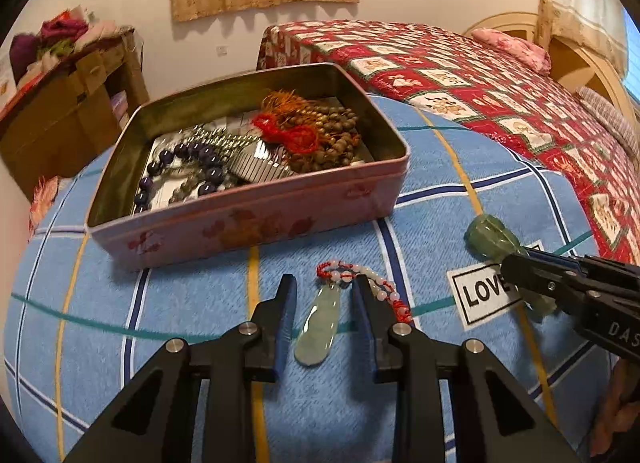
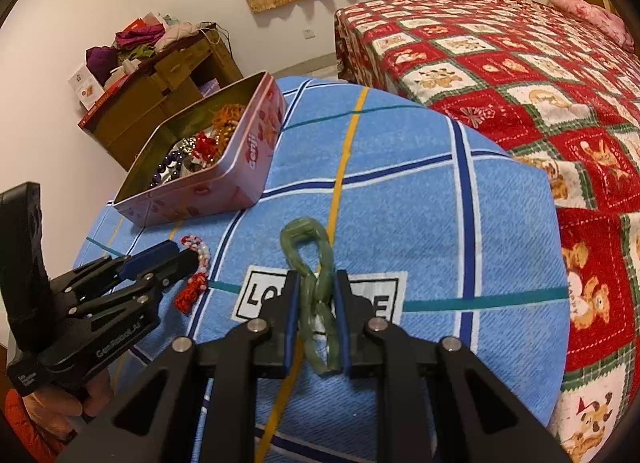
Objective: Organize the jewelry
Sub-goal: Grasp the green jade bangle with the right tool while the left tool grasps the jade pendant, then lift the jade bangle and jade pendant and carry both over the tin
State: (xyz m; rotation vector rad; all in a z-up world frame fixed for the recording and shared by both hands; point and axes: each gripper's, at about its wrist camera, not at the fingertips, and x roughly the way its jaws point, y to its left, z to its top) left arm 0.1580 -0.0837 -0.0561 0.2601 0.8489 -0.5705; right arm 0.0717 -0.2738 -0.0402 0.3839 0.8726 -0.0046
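Note:
A pale jade pendant point(image 1: 318, 327) on a red-and-white beaded cord point(image 1: 352, 269) lies on the blue checked cloth point(image 1: 200, 303). My left gripper point(image 1: 325, 283) is open, its fingers on either side of the pendant. A green jade link bracelet point(image 2: 310, 263) lies over the "LOVE" patch point(image 2: 260, 295). My right gripper point(image 2: 316, 279) has its jaws close around the bracelet, touching it; it also shows in the left wrist view point(image 1: 516, 263). A pink open tin point(image 1: 248, 223) behind holds bead strings.
A bed with a red patchwork quilt point(image 2: 520, 83) stands to the right. Cardboard boxes piled with clothes point(image 1: 68, 103) stand at the left wall. The left gripper also shows in the right wrist view point(image 2: 176, 255).

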